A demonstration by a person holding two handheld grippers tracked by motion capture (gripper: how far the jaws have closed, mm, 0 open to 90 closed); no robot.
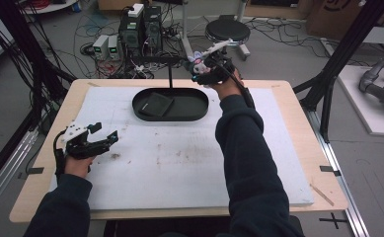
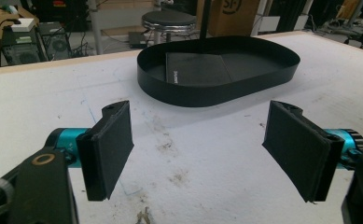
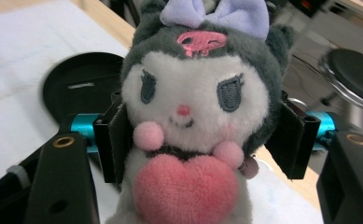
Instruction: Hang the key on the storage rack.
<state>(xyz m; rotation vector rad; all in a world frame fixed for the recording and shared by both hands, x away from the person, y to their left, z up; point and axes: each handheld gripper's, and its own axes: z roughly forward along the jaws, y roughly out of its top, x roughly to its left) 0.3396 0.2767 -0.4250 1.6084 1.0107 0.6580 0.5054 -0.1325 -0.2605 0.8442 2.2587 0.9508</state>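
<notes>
At the left of the table (image 1: 298,148), the left gripper (image 1: 105,134) rests low over the white, stained foam-like mat (image 1: 179,163), its fingers (image 2: 109,149) spread wide apart and holding nothing. In the left gripper view the finger pads are flat black rectangles with a matte, faintly fibrous face, mounted on turquoise metal barrels. Beyond them lies the black oval tray (image 2: 216,95), thin-walled and smooth, with a flat dark rectangular card (image 2: 195,70) on its floor; a slim black post (image 1: 170,74) rises at the tray's far rim. The mat's surface is scuffed with brownish smears.

To the right, the right gripper (image 1: 202,69) is raised past the tray's far right end, near the table's back edge. Its fingers (image 3: 111,140) are closed on the sides of a plush toy (image 3: 198,107): fuzzy grey hood, white face, stitched eyes, lilac satin-like bow, pink embroidered skull, pink pom-poms and a fluffy pink heart at the chest. A round black stool (image 1: 227,30) stands on the floor behind.
</notes>
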